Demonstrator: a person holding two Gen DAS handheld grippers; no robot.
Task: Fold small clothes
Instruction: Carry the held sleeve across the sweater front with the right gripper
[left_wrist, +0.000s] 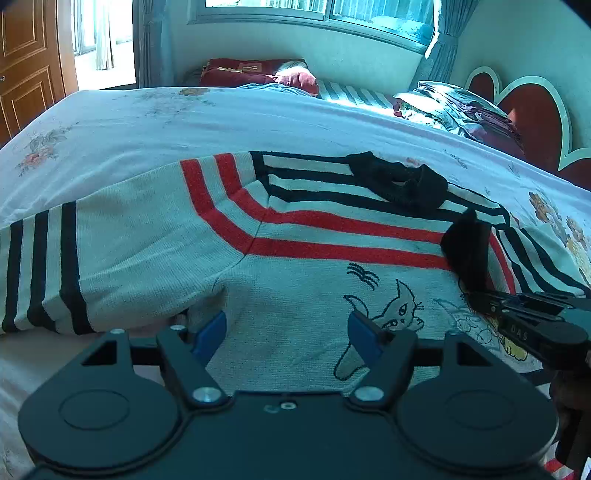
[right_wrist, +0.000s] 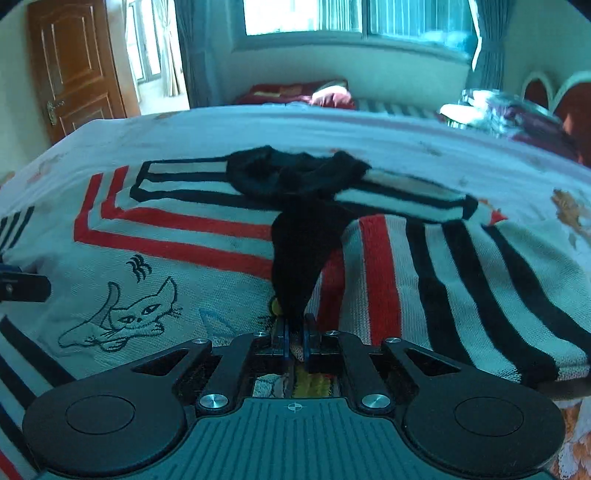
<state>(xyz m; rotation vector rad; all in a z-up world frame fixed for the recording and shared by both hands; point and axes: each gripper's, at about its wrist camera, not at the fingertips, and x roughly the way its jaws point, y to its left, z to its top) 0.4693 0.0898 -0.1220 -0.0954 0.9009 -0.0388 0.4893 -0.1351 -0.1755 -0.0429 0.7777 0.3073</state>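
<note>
1. A small black garment (right_wrist: 295, 177) lies on a striped sweater (left_wrist: 295, 229) spread on the bed (left_wrist: 147, 118); one end is lifted off the sweater and stretched toward the right gripper (right_wrist: 294, 328).
2. The right gripper's jaws are almost shut, pinching the narrow end of the black garment between their blue pads; the cloth fans out from the jaws up to the bunched part lying on the sweater's black-and-white stripes.
3. The left gripper (left_wrist: 286, 332) hovers over the sweater's cat drawing (left_wrist: 399, 306); its jaws stand well apart with nothing between them but the sweater below, and whether they touch it cannot be told.
4. The left view shows the right gripper from the side, at the right edge, with the black cloth rising from its tip.
5. The right view shows only a tip of the left gripper at its left edge, and the sweater's right sleeve (right_wrist: 480, 288) folded over the body.
6. Both views show folded bedding (left_wrist: 461, 110) by a heart-shaped headboard (left_wrist: 535, 122), a window (right_wrist: 332, 18) and a wooden door (right_wrist: 74, 66).
</note>
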